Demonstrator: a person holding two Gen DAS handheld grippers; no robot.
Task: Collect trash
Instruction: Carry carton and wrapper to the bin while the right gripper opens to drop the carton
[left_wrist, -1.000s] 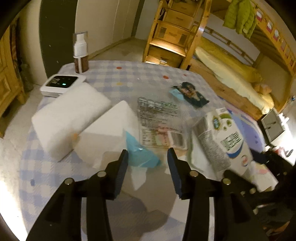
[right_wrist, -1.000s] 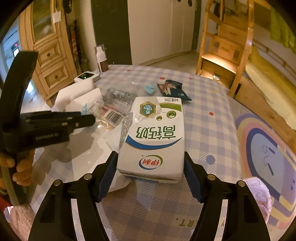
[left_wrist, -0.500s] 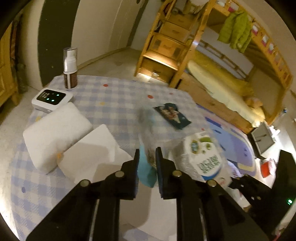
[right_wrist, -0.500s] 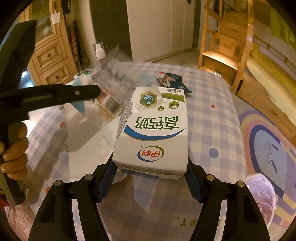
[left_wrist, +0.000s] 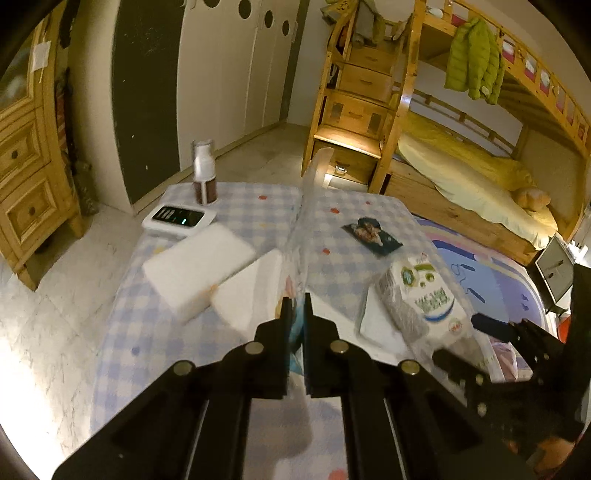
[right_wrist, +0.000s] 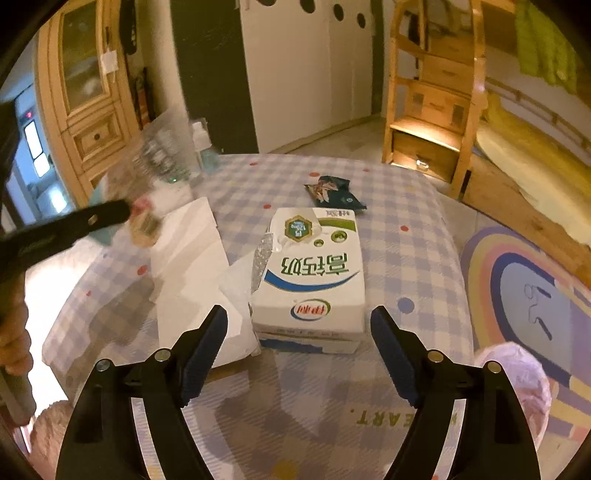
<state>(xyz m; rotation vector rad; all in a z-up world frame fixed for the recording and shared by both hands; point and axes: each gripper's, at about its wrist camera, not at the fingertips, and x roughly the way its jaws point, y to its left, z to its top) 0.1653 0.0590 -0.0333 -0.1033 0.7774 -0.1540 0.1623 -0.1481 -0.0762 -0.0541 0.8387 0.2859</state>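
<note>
Checked tablecloth (right_wrist: 399, 206): milk carton (right_wrist: 314, 273), closed, lying flat

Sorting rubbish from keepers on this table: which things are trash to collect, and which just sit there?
Trash: clear plastic wrapper, milk carton, dark snack packet.
Lying about: pump bottle, white device, white foam blocks.

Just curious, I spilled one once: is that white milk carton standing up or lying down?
Lying down. The milk carton rests flat on its broad side on the checked tablecloth, printed face upward, its end toward the camera.
</note>
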